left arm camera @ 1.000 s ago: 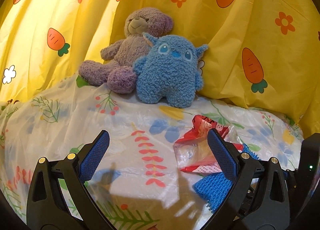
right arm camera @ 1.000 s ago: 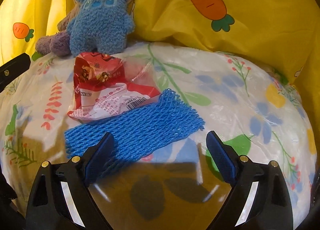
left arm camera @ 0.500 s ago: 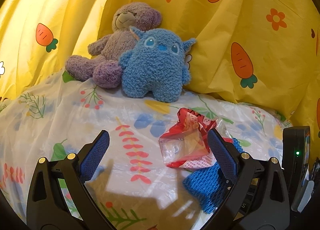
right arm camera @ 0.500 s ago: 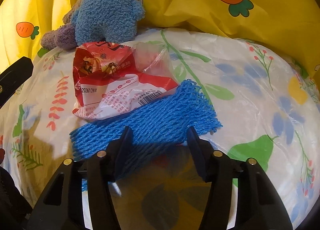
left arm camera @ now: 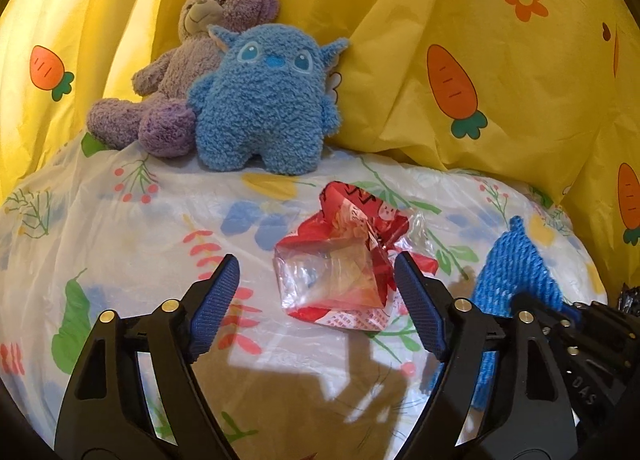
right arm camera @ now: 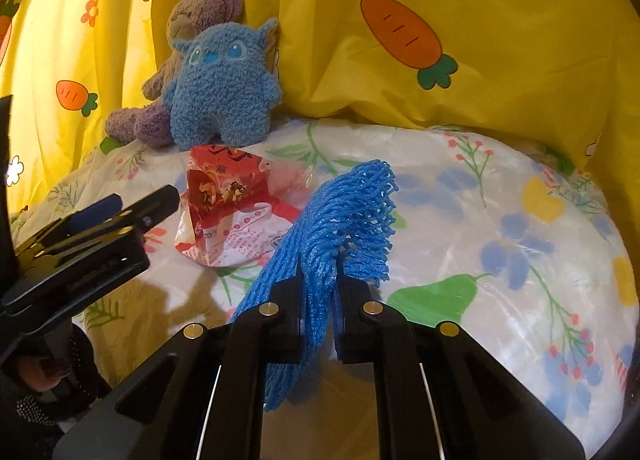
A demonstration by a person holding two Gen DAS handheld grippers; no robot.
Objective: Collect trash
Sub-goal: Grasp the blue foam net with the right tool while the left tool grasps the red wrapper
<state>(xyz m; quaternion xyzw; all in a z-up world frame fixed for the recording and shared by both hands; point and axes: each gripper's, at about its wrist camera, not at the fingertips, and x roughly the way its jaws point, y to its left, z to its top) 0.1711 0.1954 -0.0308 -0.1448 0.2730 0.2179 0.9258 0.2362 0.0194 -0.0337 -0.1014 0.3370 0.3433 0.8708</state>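
A crumpled red and clear snack wrapper (left arm camera: 344, 260) lies on the flowered plastic sheet (left arm camera: 132, 228); it also shows in the right wrist view (right arm camera: 232, 208). My left gripper (left arm camera: 316, 296) is open, its fingers just short of the wrapper on either side. My right gripper (right arm camera: 318, 280) is shut on a blue foam net sleeve (right arm camera: 340, 220) and holds it lifted off the sheet. The net also shows at the right of the left wrist view (left arm camera: 516, 272), beside the wrapper.
A blue plush monster (left arm camera: 264, 96) and a purple teddy bear (left arm camera: 176, 72) sit at the back against a yellow carrot-print curtain (left arm camera: 460, 40). The sheet (right arm camera: 500, 220) extends to the right of the net.
My right gripper closed on the blue net and lifted it off the sheet. My left gripper moved right and forward, so the wrapper now sits between its fingers.
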